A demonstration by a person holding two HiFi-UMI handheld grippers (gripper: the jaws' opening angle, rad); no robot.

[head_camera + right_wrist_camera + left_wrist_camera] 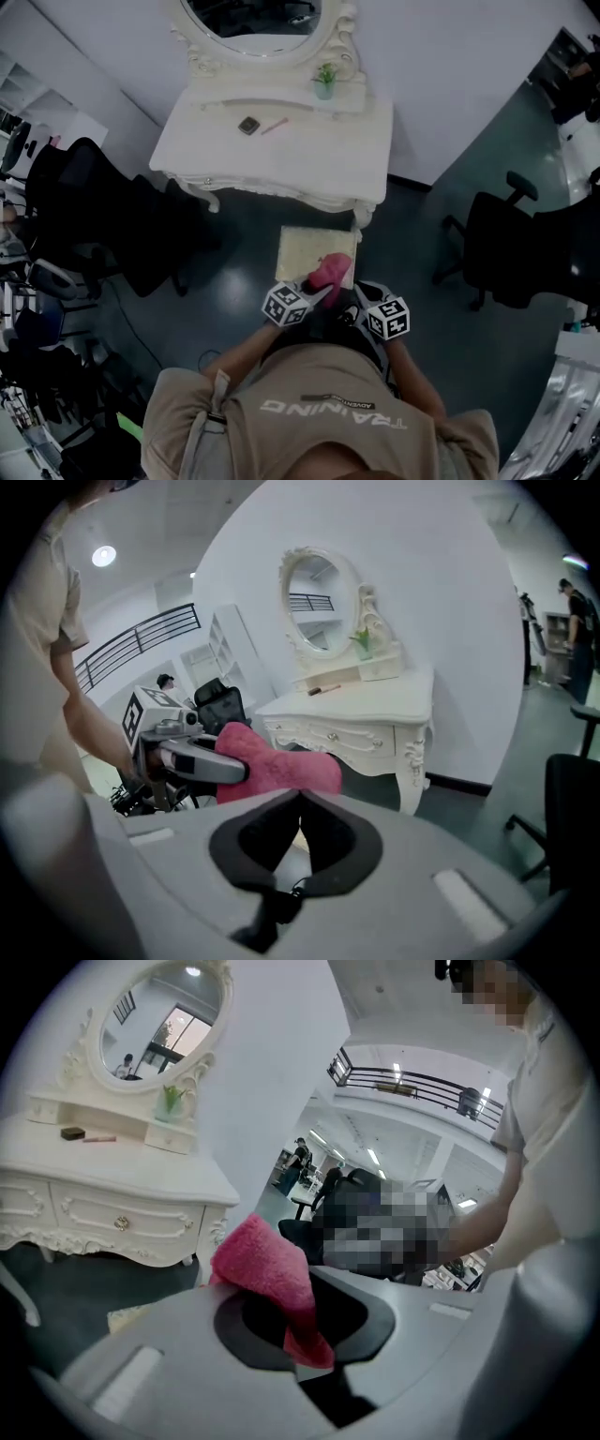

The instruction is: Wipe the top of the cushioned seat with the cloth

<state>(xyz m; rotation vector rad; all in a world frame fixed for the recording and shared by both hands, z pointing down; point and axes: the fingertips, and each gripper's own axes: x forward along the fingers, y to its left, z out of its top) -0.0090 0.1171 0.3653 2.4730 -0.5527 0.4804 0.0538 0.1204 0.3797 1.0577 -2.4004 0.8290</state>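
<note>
Head view: seat (302, 246) stands on the floor just in front of the table (281, 159), ahead of and below both grippers. Its top is cream, flat and near square, and the longer side looks to run left-right along the table front. The pink cloth (329, 270) sits bunched over the seat's near right edge. The left gripper (322, 290) reaches into it from the near left. The right gripper (354, 302) is just beside it at the near right corner. Most of the top lies beyond and left of the cloth, so the wipe likely goes away from the person.

Left gripper view: left gripper (295, 1290) is clamped on the cloth (262, 1260). A fold stands up past the tips and a tail hangs down between the jaws. The cloth is a thick, fuzzy terry. A sliver of seat (131, 1316) shows low left, below the jaws.

Right gripper view: right gripper (300, 797) has its tips together with nothing seen between them. The cloth (286, 769) is just beyond the tips, pinched by the left gripper (230, 769). The seat (302, 841) shows through the gap behind the tips, so it lies below.

The left gripper has the cloth, so the wipe is its job.
</note>
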